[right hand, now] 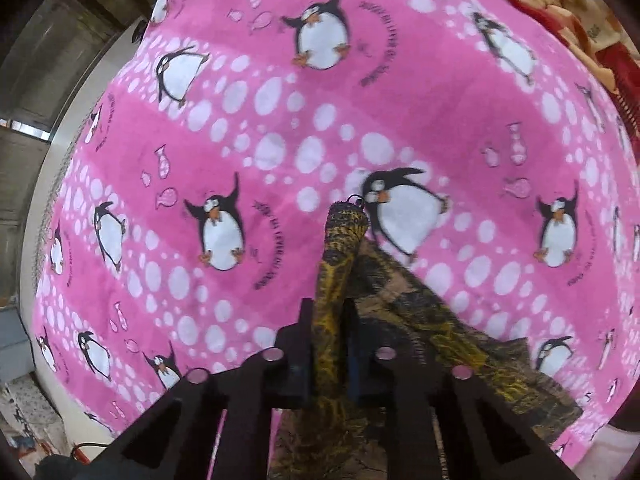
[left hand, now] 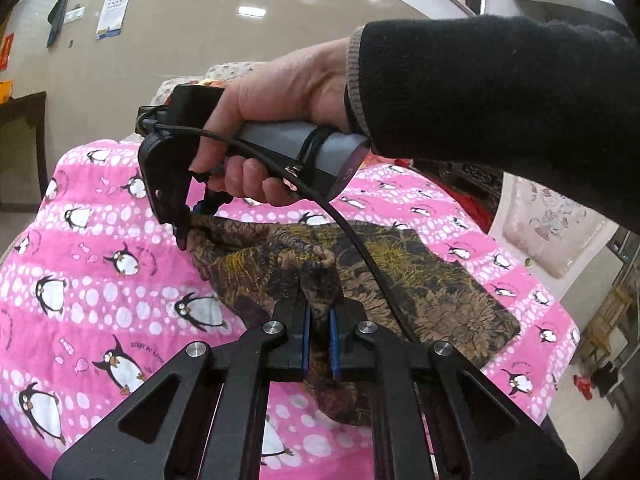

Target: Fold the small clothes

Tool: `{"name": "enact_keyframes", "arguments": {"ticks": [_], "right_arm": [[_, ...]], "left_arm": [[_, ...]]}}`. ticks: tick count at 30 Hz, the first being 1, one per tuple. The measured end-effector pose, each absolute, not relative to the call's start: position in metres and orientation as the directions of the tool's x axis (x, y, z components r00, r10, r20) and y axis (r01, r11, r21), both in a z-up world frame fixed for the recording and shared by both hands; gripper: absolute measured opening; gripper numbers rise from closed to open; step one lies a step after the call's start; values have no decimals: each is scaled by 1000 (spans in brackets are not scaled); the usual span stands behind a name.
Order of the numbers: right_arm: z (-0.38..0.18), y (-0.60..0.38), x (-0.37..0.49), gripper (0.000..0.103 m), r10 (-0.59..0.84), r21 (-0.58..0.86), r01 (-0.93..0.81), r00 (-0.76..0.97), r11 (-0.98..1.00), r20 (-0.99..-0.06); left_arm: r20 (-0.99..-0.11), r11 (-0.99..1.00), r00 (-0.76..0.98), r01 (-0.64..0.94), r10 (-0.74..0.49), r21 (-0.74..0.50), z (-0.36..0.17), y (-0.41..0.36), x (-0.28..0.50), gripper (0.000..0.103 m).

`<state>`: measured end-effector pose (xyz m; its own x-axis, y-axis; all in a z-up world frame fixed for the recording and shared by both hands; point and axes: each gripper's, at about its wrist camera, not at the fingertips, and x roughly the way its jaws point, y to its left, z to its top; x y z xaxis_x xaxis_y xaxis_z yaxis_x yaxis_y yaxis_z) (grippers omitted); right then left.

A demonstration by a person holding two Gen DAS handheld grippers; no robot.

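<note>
A small brown and yellow patterned garment lies on a pink penguin blanket. My left gripper is shut on a bunched fold of this garment, which rises between the blue pads. In the left wrist view a hand in a black sleeve holds my right gripper, pointing down, its tips pinching the garment's far left corner. In the right wrist view my right gripper is shut on a rolled strip of the garment that sticks out past the fingers over the blanket.
The blanket covers a raised surface that drops off at the left and right. A red and cream cloth lies at the far corner. A dark wooden cabinet stands by the wall at left. A cable runs from the right gripper over the garment.
</note>
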<state>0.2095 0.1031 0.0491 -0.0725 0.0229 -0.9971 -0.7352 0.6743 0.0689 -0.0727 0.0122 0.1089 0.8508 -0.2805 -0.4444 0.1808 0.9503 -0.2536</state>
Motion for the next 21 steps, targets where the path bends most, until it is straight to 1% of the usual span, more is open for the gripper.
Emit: {"name": "enact_keyframes", "arguments": {"ticks": [2,7,11,16,21], "right_arm": [[56,92,217,5,43,76,-731,-64,679,-997],[81,42,239,5,142,146,-680,-63,718,-988],[98,-30,261,4,203,190,-612,-49,768,-978],[114,-111,264,4,291,260,-520,-23,814,-956],[113,-176,264,4,356,322,-442,-8,837,-934]], "left_arm": [[-438,950,852,192,-286,-246,113,9,-73,6],[-427,946,848,240,-313,-217,121,-9,-66,5],[-426,942,841,283,-334,-179,123,-32,-57,5],[-437,931,823,335,-363,-143,124,-68,-50,4],[-441,905,796,413,-414,-105,132,-110,-46,4]]}}
